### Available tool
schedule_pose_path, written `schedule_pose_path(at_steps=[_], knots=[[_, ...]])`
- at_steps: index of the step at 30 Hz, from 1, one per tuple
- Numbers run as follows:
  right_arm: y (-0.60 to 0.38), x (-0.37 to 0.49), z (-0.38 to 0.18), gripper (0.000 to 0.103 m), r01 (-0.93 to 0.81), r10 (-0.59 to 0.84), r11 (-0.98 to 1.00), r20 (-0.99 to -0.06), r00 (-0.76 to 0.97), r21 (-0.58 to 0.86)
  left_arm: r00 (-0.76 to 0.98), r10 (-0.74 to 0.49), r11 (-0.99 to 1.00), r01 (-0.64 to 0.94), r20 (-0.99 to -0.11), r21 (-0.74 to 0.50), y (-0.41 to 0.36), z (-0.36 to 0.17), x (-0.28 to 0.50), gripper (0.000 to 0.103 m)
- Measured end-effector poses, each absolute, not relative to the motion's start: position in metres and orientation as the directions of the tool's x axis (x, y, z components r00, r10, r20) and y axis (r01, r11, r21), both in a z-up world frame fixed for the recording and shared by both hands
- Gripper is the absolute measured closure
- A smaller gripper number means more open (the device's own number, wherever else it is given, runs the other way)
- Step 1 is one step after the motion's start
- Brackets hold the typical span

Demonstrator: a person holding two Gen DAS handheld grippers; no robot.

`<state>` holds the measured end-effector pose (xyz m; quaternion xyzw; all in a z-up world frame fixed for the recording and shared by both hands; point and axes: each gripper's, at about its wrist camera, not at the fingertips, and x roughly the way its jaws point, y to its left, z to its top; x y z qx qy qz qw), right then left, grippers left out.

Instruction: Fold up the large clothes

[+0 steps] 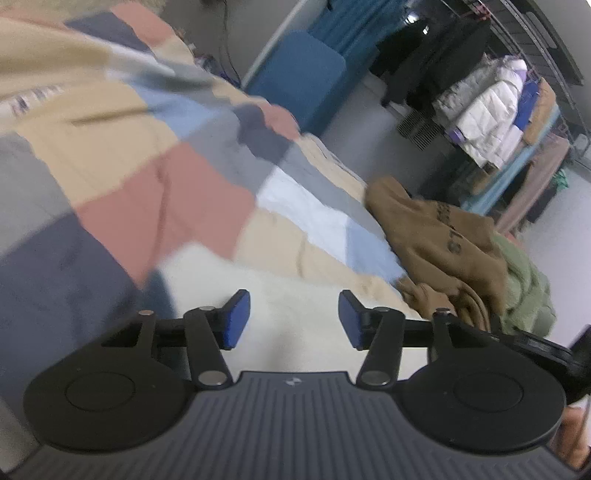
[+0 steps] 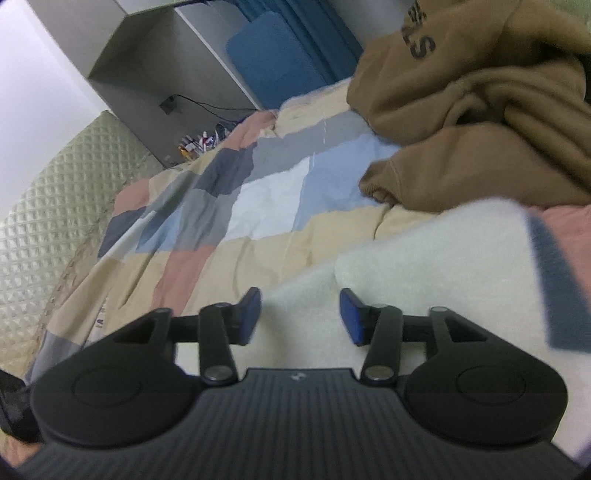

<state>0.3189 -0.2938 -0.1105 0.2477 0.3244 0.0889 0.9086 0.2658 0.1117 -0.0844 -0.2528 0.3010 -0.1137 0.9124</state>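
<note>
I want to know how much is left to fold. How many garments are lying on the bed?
3, maybe more hidden: a cream fleece garment under both grippers, a crumpled brown hoodie beyond it, and a green garment beside the hoodie at the bed's edge.

Bed w/ patchwork quilt point(image 2: 258, 236) – cream fleece garment point(image 2: 424, 251) & crumpled brown hoodie point(image 2: 480, 129) lying on it.

1. We are in a bedroom: a patchwork quilt point(image 2: 236, 206) covers the bed, with a quilted headboard point(image 2: 48, 206) at its left.
2. At far right, we see a clothes rack point(image 1: 495, 110) hung with puffer jackets.
3. Blue curtains point(image 1: 354, 26) hang far back.
</note>
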Motion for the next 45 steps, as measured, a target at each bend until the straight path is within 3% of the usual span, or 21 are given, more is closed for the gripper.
schedule_pose_path(at_steps=[2, 4, 12, 18, 20, 22, 25, 29, 32, 35, 37, 45], knots=[[-0.298, 0.307, -0.099, 0.028, -0.026, 0.308, 0.880, -0.526, 0.793, 0.475, 0.816, -0.302, 0.871, 0.024, -0.494, -0.491, 0.119, -0.078, 0.260, 0.038], [-0.306, 0.297, -0.089, 0.018, -0.042, 0.298, 0.887, -0.500, 0.813, 0.460, 0.831, -0.248, 0.891, -0.006, -0.497, -0.454, 0.126, -0.073, 0.255, 0.035], [-0.357, 0.285, -0.078, 0.016, 0.129, 0.068, 0.923, -0.485, 0.872, 0.361, 0.807, -0.226, 0.882, -0.068, -0.546, -0.466, 0.142, -0.089, 0.263, 0.033], [-0.379, 0.311, -0.108, 0.017, 0.172, 0.118, 0.889, -0.574, 0.810, 0.425, 0.793, -0.166, 0.891, -0.134, -0.587, -0.433, 0.142, -0.108, 0.275, 0.032], [-0.377, 0.317, -0.115, 0.024, 0.164, 0.143, 0.888, -0.596, 0.790, 0.430, 0.781, -0.188, 0.871, -0.148, -0.595, -0.469, 0.147, -0.117, 0.278, 0.032], [-0.368, 0.322, -0.122, 0.025, 0.143, 0.168, 0.897, -0.621, 0.766, 0.419, 0.774, -0.214, 0.846, -0.158, -0.596, -0.510, 0.151, -0.122, 0.280, 0.032], [-0.356, 0.323, -0.124, 0.034, 0.128, 0.126, 0.934, -0.641, 0.757, 0.335, 0.774, -0.249, 0.819, -0.152, -0.581, -0.554, 0.155, -0.123, 0.280, 0.037], [-0.354, 0.317, -0.116, 0.065, 0.119, 0.101, 0.946, -0.623, 0.775, 0.301, 0.779, -0.254, 0.851, -0.103, -0.573, -0.516, 0.147, -0.114, 0.277, 0.079], [-0.349, 0.309, -0.104, 0.073, 0.096, 0.086, 0.956, -0.575, 0.813, 0.279, 0.813, -0.263, 0.845, -0.066, -0.520, -0.531, 0.147, -0.103, 0.269, 0.087], [-0.346, 0.302, -0.090, 0.076, 0.066, 0.082, 0.960, -0.496, 0.864, 0.274, 0.863, -0.279, 0.819, -0.015, -0.421, -0.574, 0.154, -0.087, 0.262, 0.088], [-0.348, 0.302, -0.086, 0.076, 0.065, 0.078, 0.957, -0.464, 0.882, 0.284, 0.872, -0.271, 0.822, -0.010, -0.407, -0.569, 0.152, -0.082, 0.264, 0.088], [-0.351, 0.333, -0.127, 0.073, 0.169, 0.023, 0.946, -0.577, 0.816, 0.277, 0.814, -0.244, 0.843, -0.091, -0.527, -0.531, 0.150, -0.113, 0.282, 0.086]])
